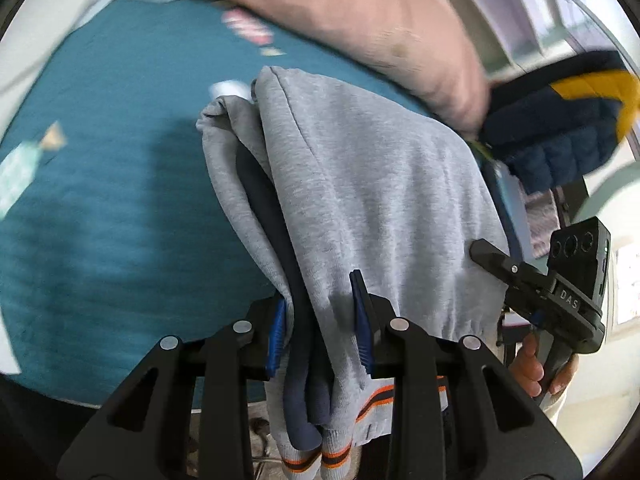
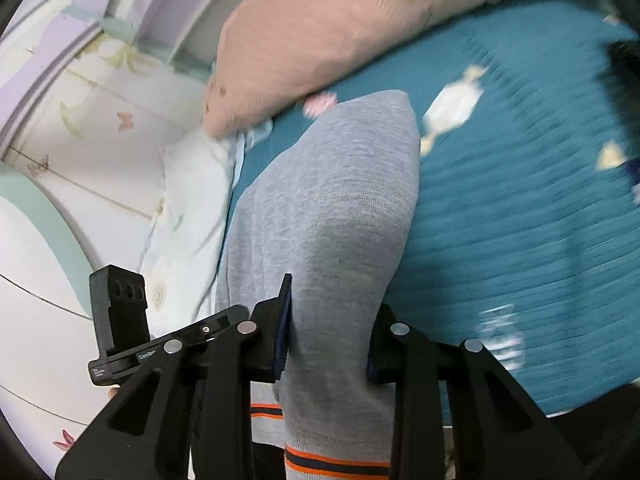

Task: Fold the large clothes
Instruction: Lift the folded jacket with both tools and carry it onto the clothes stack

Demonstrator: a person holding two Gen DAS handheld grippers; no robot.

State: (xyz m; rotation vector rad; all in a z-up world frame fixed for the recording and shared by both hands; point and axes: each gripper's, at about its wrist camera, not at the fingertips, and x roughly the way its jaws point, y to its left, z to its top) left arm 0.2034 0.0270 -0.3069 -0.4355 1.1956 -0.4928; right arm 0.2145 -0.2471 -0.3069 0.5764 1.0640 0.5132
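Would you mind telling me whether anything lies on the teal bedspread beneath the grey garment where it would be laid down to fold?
Nothing visible does. Both the left gripper and right gripper already clamp the grey sweatshirt, and the teal bedspread below looks bare. The pink pillow lies farther back.

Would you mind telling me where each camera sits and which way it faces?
Left wrist: on the left gripper, facing the grey sweatshirt over the teal blanket; the right gripper and hand show.
Right wrist: on the right gripper, facing the same sweatshirt; the left gripper's body shows.
Shared: sweatshirt, blanket, pink pillow.
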